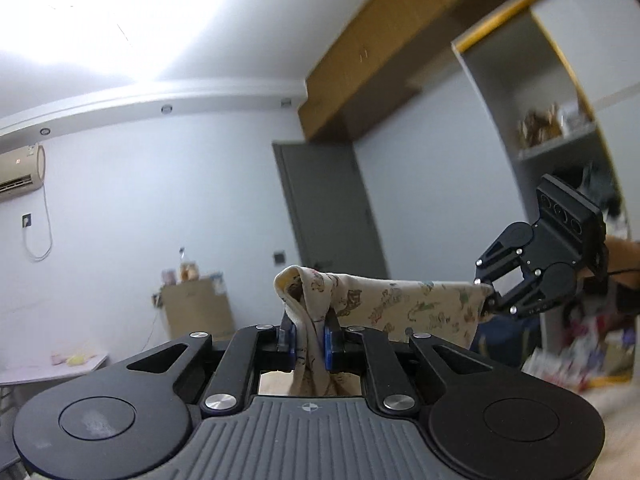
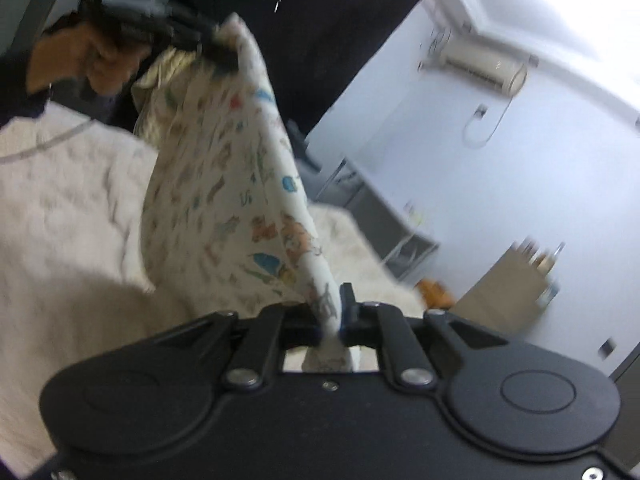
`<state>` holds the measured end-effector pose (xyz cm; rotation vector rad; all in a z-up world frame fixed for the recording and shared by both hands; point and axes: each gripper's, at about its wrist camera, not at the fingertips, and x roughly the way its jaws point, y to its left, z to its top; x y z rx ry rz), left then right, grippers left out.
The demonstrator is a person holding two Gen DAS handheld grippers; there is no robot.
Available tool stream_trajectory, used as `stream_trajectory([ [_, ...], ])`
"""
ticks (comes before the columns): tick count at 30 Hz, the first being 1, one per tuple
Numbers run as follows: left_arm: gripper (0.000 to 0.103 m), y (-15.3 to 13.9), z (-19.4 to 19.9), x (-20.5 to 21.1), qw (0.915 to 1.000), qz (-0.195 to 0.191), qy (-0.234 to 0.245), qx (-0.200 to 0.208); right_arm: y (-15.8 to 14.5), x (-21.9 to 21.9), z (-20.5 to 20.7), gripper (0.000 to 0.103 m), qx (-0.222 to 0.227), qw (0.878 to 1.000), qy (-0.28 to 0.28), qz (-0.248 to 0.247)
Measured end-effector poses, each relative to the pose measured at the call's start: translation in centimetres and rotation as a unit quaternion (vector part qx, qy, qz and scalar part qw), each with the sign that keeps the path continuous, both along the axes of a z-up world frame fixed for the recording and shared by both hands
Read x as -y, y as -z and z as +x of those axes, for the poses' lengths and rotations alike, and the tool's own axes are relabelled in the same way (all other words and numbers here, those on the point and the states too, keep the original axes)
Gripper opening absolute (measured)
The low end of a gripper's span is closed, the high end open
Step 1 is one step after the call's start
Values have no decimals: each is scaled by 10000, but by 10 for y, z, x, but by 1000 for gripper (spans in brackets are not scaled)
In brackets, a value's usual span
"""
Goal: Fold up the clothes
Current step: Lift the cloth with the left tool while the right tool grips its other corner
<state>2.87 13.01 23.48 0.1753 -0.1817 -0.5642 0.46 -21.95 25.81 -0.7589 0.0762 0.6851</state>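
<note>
A cream printed garment (image 1: 400, 304) hangs stretched in the air between two grippers.

The left gripper (image 1: 310, 340) is clamped on one bunched corner; the right gripper (image 2: 334, 316) pinches the opposite corner. Cloth drapes below them over a white fluffy blanket (image 2: 60, 220). Beyond are a grey door (image 1: 328, 208) and a cardboard box (image 1: 198, 310).
</note>
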Motion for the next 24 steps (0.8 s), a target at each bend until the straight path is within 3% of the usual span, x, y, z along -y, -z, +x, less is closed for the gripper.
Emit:
stream_trajectory([
  [6,10,-51,19,-6,9992,-373,115,72,-76,-14,4,6,152,9989,355,-255],
  [12,10,-87,77,3,9984,-545,-29,-119,-125,-17,59,6,108,9945,1043,-60],
  [19,11,-89,168,33,9964,-603,-517,-303,-127,-14,128,6,420,9851,1653,-234],
  [22,10,-89,180,37,9957,-736,-551,-76,-123,-3,128,6,813,9809,1762,-121],
  [24,10,-81,157,33,9962,-705,-313,401,-118,-1,108,6,1092,9806,1628,31],
])
